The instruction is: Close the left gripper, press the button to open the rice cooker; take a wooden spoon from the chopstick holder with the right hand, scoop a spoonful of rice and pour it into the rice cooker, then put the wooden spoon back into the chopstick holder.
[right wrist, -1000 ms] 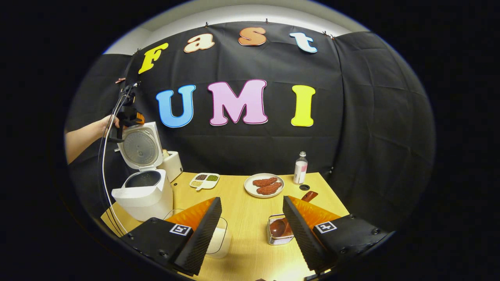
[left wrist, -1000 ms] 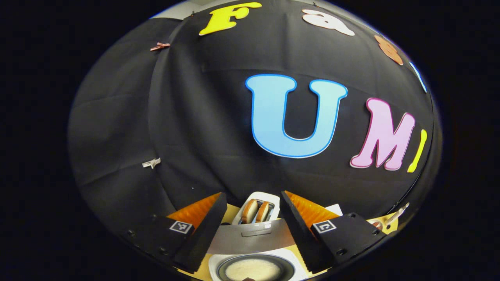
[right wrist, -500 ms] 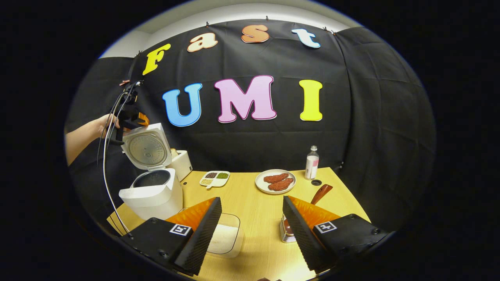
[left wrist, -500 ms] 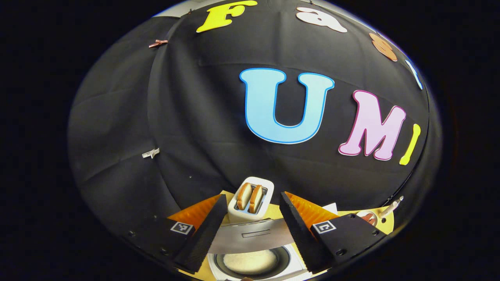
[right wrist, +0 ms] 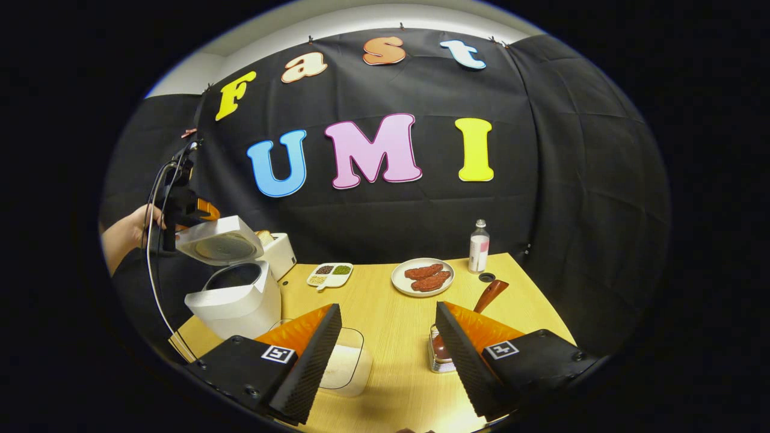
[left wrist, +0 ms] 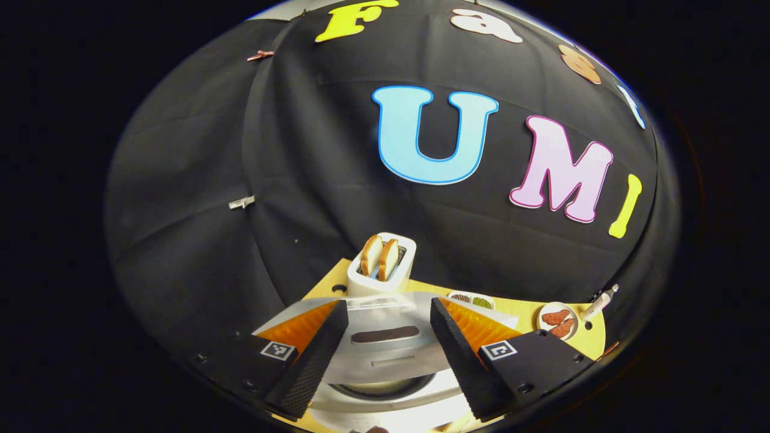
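The white rice cooker (right wrist: 234, 297) stands at the table's left, its lid (right wrist: 219, 242) tilted about halfway down over the dark pot. A hand holds my left gripper (right wrist: 183, 207) at the lid's back edge. In the left gripper view the lid's silver top (left wrist: 385, 343) lies under and between the fingers of my open left gripper (left wrist: 388, 355). My right gripper (right wrist: 388, 355) hangs open over the table. The wooden spoon (right wrist: 490, 294) leans in the metal chopstick holder (right wrist: 438, 359) by its right finger. A clear box of rice (right wrist: 346, 365) sits by its left finger.
A toaster (left wrist: 382, 264) with two bread slices stands behind the cooker. Farther back on the table are a small divided dish (right wrist: 329, 273), a plate of meat (right wrist: 423, 278) and a bottle (right wrist: 478, 246). A cable (right wrist: 150, 264) hangs from the left gripper.
The cooker lid has swung from upright to about half lowered, and the left gripper has come down with it. The right gripper has hardly moved.
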{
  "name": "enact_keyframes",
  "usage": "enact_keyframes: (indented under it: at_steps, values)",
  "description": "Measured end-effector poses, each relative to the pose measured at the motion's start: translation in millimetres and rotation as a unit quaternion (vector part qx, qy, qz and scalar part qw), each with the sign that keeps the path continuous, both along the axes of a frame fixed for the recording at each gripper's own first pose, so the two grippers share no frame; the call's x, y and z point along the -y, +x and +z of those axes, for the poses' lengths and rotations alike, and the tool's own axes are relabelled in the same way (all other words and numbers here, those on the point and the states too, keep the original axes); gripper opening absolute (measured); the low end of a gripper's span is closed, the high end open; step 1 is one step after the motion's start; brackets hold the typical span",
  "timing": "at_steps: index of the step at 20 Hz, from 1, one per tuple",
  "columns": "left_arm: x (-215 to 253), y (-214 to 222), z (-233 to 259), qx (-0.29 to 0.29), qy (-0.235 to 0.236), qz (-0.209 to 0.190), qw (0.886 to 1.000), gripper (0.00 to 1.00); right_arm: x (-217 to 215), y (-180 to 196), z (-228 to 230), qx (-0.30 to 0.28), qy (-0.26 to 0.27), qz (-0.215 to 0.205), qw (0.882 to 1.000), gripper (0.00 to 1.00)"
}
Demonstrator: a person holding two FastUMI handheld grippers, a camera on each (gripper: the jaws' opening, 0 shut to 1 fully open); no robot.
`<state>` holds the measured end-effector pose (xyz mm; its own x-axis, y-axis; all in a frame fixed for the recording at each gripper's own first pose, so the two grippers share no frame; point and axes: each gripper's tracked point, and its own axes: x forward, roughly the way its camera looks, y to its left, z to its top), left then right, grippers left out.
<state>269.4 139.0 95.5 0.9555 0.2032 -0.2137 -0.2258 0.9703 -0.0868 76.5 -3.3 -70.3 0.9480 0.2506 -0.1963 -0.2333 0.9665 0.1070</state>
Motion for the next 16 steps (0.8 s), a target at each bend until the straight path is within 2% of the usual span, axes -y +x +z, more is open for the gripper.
enact_keyframes:
  at_steps: [8,16]
  values:
    - [15.2,-17.1,-73.8,-0.002,0.021,0.019,1.0,0.97,-4.9,-10.3,-10.6,-0.011,-0.021,0.034,0.999,0.98]
    - [29.9,-23.6,-141.8,-0.044,0.025,0.031,0.998,0.98,4.8,-11.7,-19.0,-0.023,-0.016,0.034,0.999,0.99]
